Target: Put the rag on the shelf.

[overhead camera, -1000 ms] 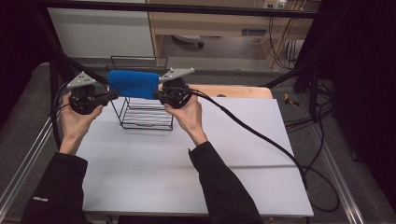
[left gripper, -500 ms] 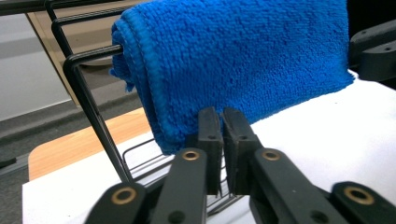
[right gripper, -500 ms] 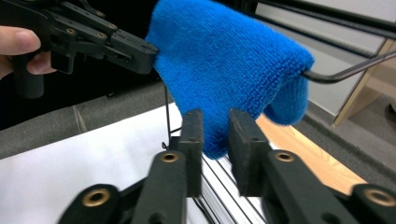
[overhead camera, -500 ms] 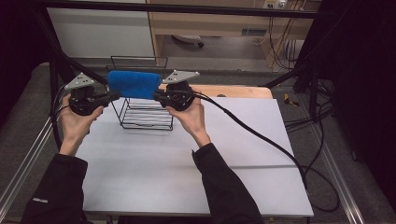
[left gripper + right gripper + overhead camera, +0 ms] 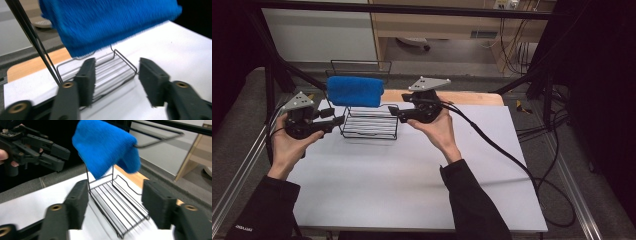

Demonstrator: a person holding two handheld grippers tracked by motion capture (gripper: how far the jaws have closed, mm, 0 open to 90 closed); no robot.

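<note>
Left gripper [image 5: 338, 121]: held in the person's left hand [image 5: 287, 147], jaws spread apart with nothing between them; its tips sit just beside the near left corner of the wire rack [image 5: 369, 122].
Left gripper, own view: the two black jaws [image 5: 116, 81] stand wide, the rack's slatted base [image 5: 110, 72] lies straight ahead beyond them, and the blue cloth [image 5: 107, 23] hangs above and ahead of them, blurred.
Right gripper [image 5: 393, 113]: held in the person's right hand [image 5: 439, 130], jaws released and empty; its tips point at the rack's right side, close to it, and I cannot tell whether they touch it.
Right gripper, own view: the jaws [image 5: 115, 201] are parted, the rack base [image 5: 120, 206] lies ahead and between them, the cloth [image 5: 106, 146] hangs above and ahead, and the left gripper [image 5: 60, 157] shows farther off at the upper left.
Blue cloth [image 5: 355, 91]: draped over the rack's top bar, between the two grippers and higher than both, apart from each.
Wire rack: stands upright on the white table [image 5: 412, 175], between the grippers.
Cable [image 5: 497, 145]: trails from the right gripper back across the table and off its right edge.
</note>
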